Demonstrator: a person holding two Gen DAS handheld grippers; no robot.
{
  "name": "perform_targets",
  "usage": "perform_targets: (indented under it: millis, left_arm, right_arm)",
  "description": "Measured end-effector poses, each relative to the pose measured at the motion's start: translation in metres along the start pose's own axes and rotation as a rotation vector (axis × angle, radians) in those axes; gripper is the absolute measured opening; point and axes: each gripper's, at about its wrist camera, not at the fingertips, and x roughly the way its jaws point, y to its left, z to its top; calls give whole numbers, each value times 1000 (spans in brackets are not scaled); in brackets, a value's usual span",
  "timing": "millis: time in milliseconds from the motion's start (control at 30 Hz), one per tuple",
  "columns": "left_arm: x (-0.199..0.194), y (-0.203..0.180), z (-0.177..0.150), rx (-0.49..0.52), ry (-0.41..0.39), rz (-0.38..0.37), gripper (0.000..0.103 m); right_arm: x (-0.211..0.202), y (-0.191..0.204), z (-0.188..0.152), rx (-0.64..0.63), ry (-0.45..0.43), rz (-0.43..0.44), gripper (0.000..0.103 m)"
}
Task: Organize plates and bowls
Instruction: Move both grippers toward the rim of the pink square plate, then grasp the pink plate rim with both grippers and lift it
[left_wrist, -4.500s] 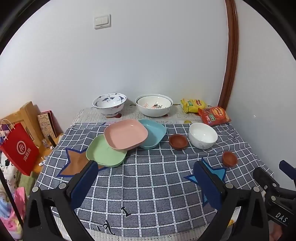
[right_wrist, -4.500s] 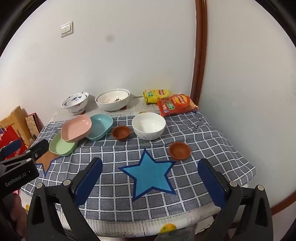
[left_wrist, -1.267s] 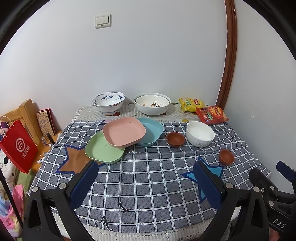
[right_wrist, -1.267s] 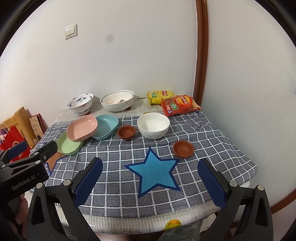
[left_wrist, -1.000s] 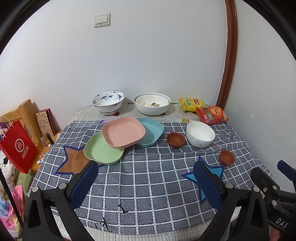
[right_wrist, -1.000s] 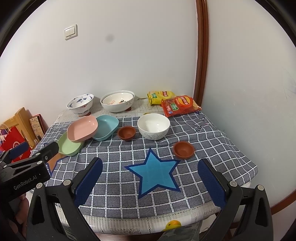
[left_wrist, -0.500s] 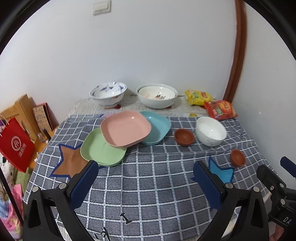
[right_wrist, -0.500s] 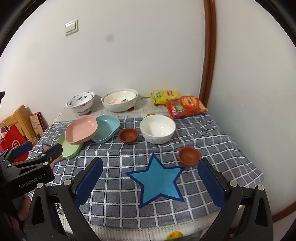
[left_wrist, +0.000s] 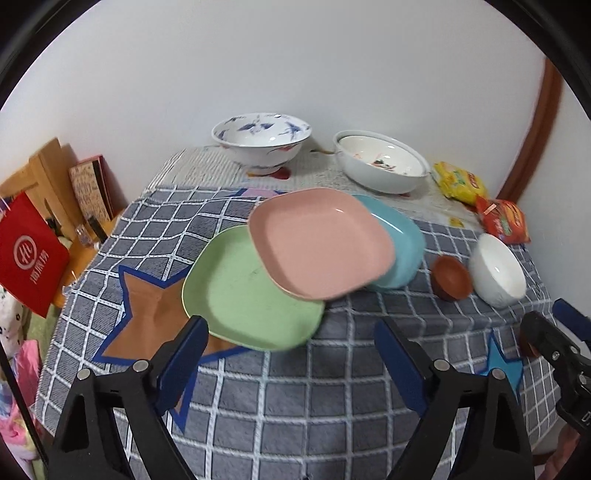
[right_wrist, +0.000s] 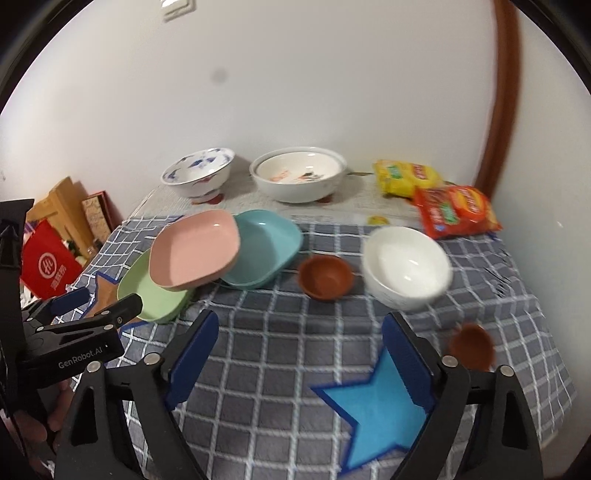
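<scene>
- Left wrist view: left claw (left_wrist: 291, 354) wide apart, jaws just narrowing, nothing between; pink plate (left_wrist: 319, 242) mid-frame, overlapping green plate (left_wrist: 243, 295) and blue plate (left_wrist: 400, 236).
- Right wrist view: right claw (right_wrist: 301, 347) likewise parted, just narrowing, empty; white bowl (right_wrist: 406, 266) right of centre, brown cup (right_wrist: 325, 276) beside it on checked surface (right_wrist: 280, 369).

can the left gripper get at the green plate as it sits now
Only partly. The left gripper is open and empty, and nothing lies between it and the green plate's near rim, but the pink plate overlaps its far corner.
</scene>
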Motion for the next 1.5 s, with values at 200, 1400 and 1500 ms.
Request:
perform_targets:
  millis: [200,1400,1500]
  left_arm:
    - [30,13,22,-22,27,-24,81]
    - [130,28,60,-76,126,-56,25]
    - [127,34,62,-95,122,-52,12]
  right_arm:
    - [39,10,21,0,33,62,77]
    - [194,60,70,-64,181,192,12]
    - [193,57,67,-60,181,175,6]
